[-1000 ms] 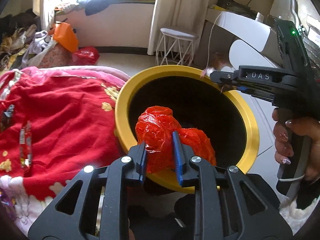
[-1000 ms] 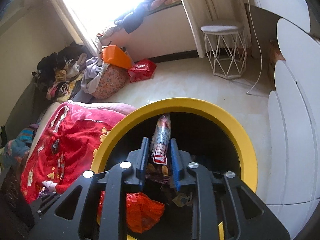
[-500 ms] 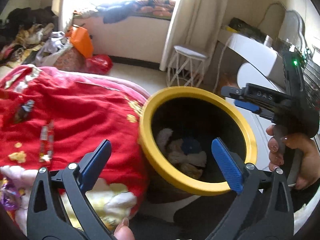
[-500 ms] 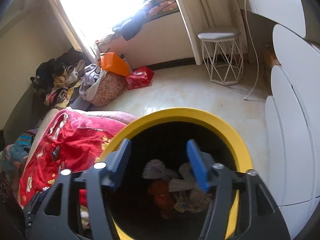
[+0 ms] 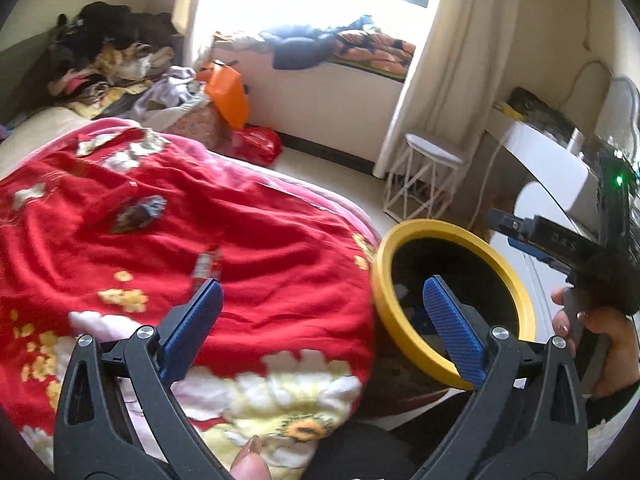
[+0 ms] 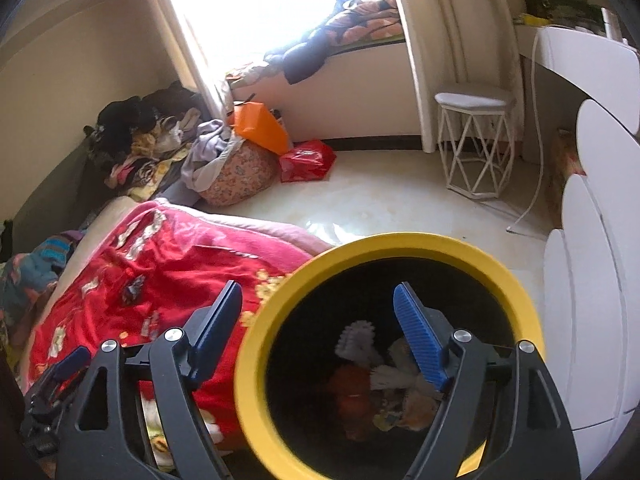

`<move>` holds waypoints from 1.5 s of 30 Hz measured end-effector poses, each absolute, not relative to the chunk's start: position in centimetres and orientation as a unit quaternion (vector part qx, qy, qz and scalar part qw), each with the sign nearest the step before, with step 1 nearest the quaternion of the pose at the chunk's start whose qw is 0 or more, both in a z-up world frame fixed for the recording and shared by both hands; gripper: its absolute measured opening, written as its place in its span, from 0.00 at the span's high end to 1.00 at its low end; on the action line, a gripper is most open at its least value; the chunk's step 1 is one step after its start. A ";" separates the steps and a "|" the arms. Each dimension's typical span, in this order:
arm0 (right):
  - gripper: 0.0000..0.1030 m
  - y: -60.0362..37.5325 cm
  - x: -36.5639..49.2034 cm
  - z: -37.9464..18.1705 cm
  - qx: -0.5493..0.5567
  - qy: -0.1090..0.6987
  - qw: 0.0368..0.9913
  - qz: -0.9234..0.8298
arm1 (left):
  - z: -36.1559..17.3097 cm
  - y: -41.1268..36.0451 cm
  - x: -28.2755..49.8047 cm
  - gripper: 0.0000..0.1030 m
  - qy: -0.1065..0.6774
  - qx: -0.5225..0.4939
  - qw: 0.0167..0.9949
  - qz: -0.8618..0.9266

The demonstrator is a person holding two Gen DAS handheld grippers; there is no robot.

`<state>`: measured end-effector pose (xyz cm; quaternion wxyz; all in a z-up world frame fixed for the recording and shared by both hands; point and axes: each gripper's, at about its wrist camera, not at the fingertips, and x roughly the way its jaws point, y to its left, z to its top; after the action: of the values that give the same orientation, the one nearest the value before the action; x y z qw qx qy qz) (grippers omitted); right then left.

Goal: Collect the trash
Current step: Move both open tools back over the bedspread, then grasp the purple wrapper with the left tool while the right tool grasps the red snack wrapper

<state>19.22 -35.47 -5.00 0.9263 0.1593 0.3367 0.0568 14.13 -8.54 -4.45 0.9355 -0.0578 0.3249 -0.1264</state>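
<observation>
I have both tongs spread wide and holding nothing. The left tongs [image 5: 322, 314] hang over the red blanket [image 5: 168, 240] on the bed, with the bin [image 5: 522, 300] off to their right; the right tongs [image 6: 318, 322] straddle the bin's yellow rim [image 6: 400, 240], and below them I see crumpled paper and a red bag [image 6: 352, 388] lying in the bottom.

What is left to pick up lies on the blanket. A small wrapper [image 5: 206, 266] sits just ahead of the left tongs, close to the tip of their left finger [image 5: 196, 318], its long axis running roughly away from me and tilted a little to the right. A dark crumpled wrapper [image 5: 136, 214] lies farther up the blanket and to the left. More scraps show near the far edge, too blurred to name.

I judge the left hand much the nearer: a short reach forward and slightly left puts the small wrapper between the fingers, which would close across its narrow width.
</observation>
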 end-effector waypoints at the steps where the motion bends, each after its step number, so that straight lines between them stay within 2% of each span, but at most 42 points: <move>1: 0.26 -34.9 19.2 -4.9 0.159 0.336 0.926 0.063 | -4.3 -8.0 14.1 0.10 0.324 -0.060 0.936 -0.122; 26: 0.22 -23.2 17.1 -1.2 0.113 0.292 0.936 0.161 | -0.5 2.6 10.9 0.10 0.267 -0.095 0.959 -0.031; 45: 0.22 -14.2 16.8 -2.0 0.036 0.308 0.926 0.214 | -2.5 11.4 8.1 0.10 0.276 -0.129 0.952 0.027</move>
<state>16.81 -14.20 -1.99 0.9263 0.0361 0.3082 0.2138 8.05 11.44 -2.50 0.9521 -0.1289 0.2759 0.0274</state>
